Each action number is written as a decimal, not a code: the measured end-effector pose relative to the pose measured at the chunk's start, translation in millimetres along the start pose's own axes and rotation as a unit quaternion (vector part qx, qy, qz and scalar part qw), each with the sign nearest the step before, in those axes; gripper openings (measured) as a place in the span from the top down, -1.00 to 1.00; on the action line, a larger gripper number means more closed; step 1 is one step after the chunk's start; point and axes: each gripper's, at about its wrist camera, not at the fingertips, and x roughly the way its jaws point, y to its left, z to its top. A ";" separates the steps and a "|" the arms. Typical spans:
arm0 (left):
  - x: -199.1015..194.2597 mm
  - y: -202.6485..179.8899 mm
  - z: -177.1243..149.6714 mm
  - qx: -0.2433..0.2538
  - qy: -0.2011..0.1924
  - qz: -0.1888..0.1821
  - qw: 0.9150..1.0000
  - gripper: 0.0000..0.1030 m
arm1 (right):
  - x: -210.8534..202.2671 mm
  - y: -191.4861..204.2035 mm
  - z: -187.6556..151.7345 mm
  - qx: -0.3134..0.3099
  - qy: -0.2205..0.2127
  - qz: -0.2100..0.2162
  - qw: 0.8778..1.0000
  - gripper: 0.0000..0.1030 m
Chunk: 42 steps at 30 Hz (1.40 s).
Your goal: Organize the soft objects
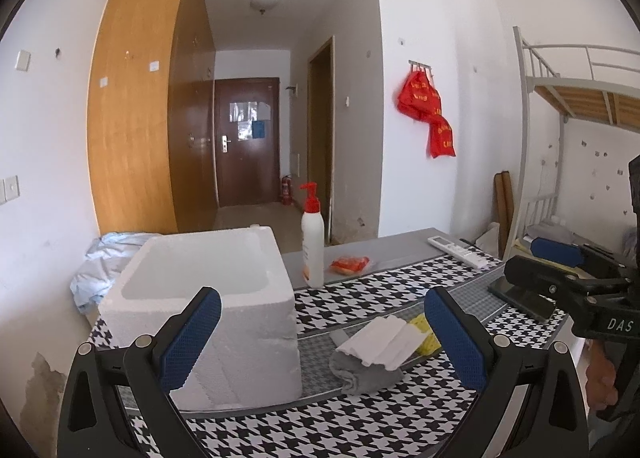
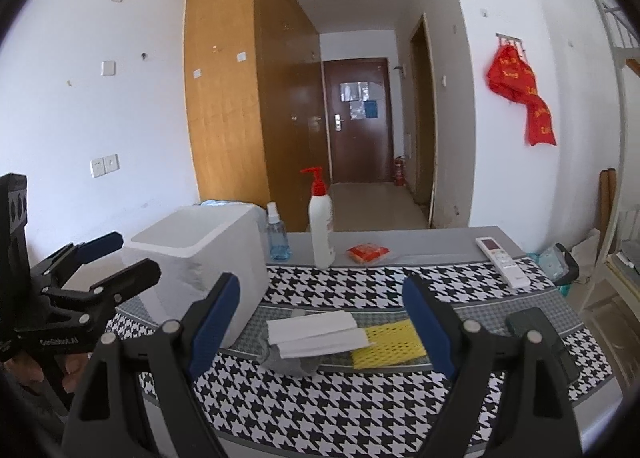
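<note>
A small pile of soft things lies on the houndstooth tablecloth: a folded white cloth (image 1: 382,344) (image 2: 316,332) on top, a grey cloth (image 1: 356,374) (image 2: 288,362) under it, and a yellow sponge cloth (image 1: 426,336) (image 2: 390,344) to its right. An open white foam box (image 1: 208,298) (image 2: 200,266) stands just left of the pile. My left gripper (image 1: 324,342) is open and empty, above the table in front of the box and pile. My right gripper (image 2: 320,328) is open and empty, hovering in front of the pile.
A white pump bottle (image 1: 313,246) (image 2: 322,226), a blue spray bottle (image 2: 277,234), an orange packet (image 1: 350,264) (image 2: 368,253) and a white remote (image 1: 460,252) (image 2: 505,260) sit at the table's far side. A dark object (image 2: 536,332) lies at right. Crumpled blue plastic (image 1: 104,262) lies behind the box.
</note>
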 end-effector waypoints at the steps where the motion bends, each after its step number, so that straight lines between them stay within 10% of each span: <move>1: 0.9 -0.1 -1.1 0.000 0.001 0.000 1.000 -0.98 | 0.5 -1.1 -1.1 0.003 0.002 -0.001 1.000 -0.68; 42: 47.6 -28.8 -38.2 0.000 0.076 -0.037 0.996 -0.98 | 11.2 -29.9 -40.2 0.030 0.050 -0.038 0.998 -0.68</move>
